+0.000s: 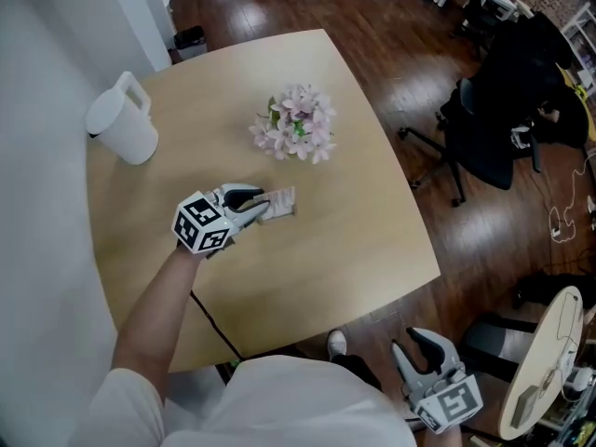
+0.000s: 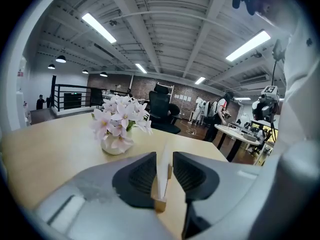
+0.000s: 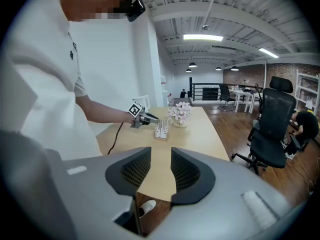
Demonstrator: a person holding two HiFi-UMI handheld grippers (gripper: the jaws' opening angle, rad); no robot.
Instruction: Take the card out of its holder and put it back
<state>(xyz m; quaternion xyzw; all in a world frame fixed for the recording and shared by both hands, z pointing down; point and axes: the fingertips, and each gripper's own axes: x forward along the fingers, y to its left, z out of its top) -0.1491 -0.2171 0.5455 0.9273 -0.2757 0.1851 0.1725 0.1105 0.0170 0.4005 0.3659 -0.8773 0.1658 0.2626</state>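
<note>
Your right gripper (image 1: 414, 345) hangs by your body, off the table (image 1: 354, 250) edge, jaws apart and empty. On the table, your left gripper (image 1: 264, 205) straddles the card (image 2: 162, 171), which stands upright in its wooden holder (image 2: 160, 203). Jaws unclenched, gap beside the card. Beyond: flowers (image 1: 296, 124), white pitcher (image 1: 123, 119).

No text or number can be read anywhere.

A white pitcher (image 1: 123, 124) stands near the far-left edge of the pale wooden table (image 1: 326, 277). Pink flowers (image 1: 296, 124) (in a small white vase (image 2: 116, 145)) sit mid-table. A black office chair (image 1: 494, 124) stands apart on the dark floor (image 1: 391, 54).
</note>
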